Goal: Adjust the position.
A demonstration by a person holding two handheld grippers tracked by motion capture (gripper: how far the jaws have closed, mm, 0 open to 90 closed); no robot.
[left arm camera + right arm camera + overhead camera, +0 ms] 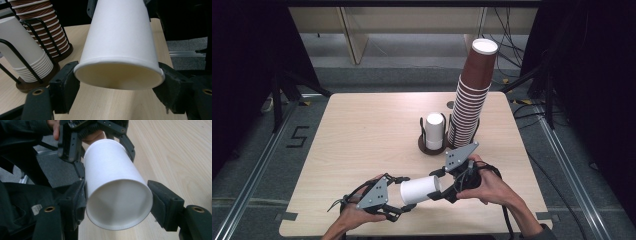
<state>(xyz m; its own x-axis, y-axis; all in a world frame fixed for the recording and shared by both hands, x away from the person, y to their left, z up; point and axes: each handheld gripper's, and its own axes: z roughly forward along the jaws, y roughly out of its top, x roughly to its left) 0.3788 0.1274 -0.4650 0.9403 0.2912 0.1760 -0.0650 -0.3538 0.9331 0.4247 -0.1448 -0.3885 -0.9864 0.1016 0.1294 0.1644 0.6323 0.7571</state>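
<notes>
White cup (115, 192) — between both tongs (117, 202)

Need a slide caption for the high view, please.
Left tool and right tool hold a white paper cup between them above the table.

I saw even overhead light on the table (362, 130), with dark surrounds. The white cup (120, 45) showed soft shading and mild blur up close; no harsh glare.
</notes>
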